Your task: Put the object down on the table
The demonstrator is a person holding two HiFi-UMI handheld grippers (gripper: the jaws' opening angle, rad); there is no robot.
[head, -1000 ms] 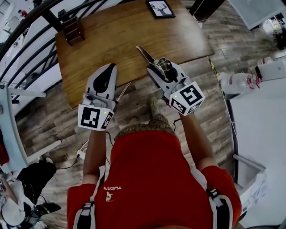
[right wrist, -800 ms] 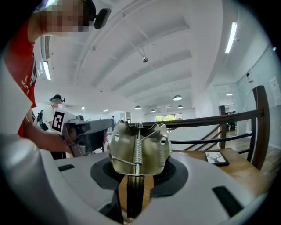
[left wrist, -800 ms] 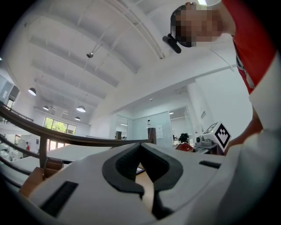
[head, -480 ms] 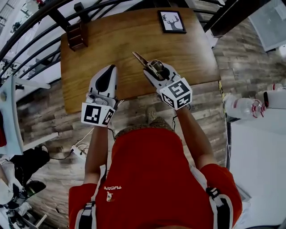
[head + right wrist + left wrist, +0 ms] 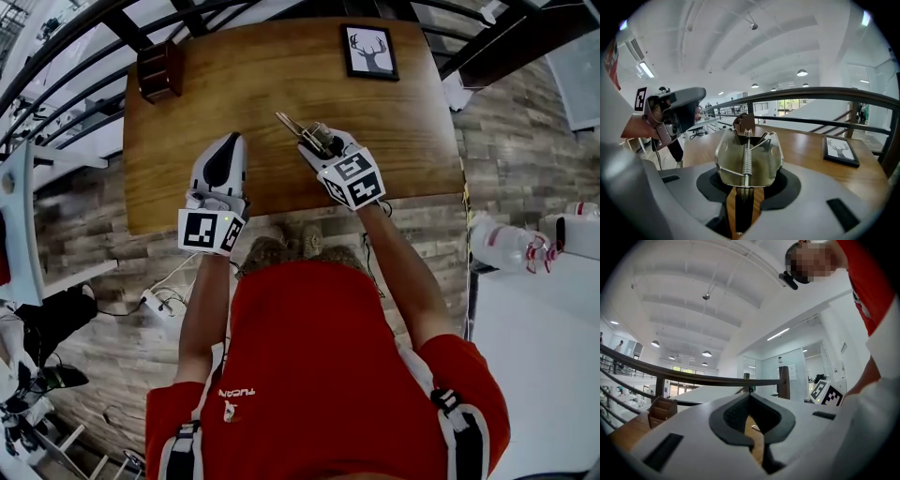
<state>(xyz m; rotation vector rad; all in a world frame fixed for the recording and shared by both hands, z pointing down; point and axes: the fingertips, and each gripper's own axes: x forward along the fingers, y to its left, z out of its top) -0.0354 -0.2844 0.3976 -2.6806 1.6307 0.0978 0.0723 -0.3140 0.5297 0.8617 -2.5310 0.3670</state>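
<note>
Right gripper (image 5: 746,185): partly closed; I pinch the metal clip (image 5: 747,157) over the bench (image 5: 234,80), before the deer picture (image 5: 367,52), for lowering.
Left gripper (image 5: 750,398): closed, empty, spare.

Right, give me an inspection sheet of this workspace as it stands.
Surface: brown wooden table, bare across the middle.
Job's things: metal spring clip, held over the table's near part, not yet released.
Clutter: black-framed deer picture lying at the far right; dark wooden holder at the far left corner.
Grippers: left gripper jaws shut, nothing between them; right gripper jaws shut on the clip.
Cables: white power strip with cords on the floor, to the person's left.
Surroundings: dark railing beyond the table; wood-plank floor; clear plastic bottle to the right.
</note>
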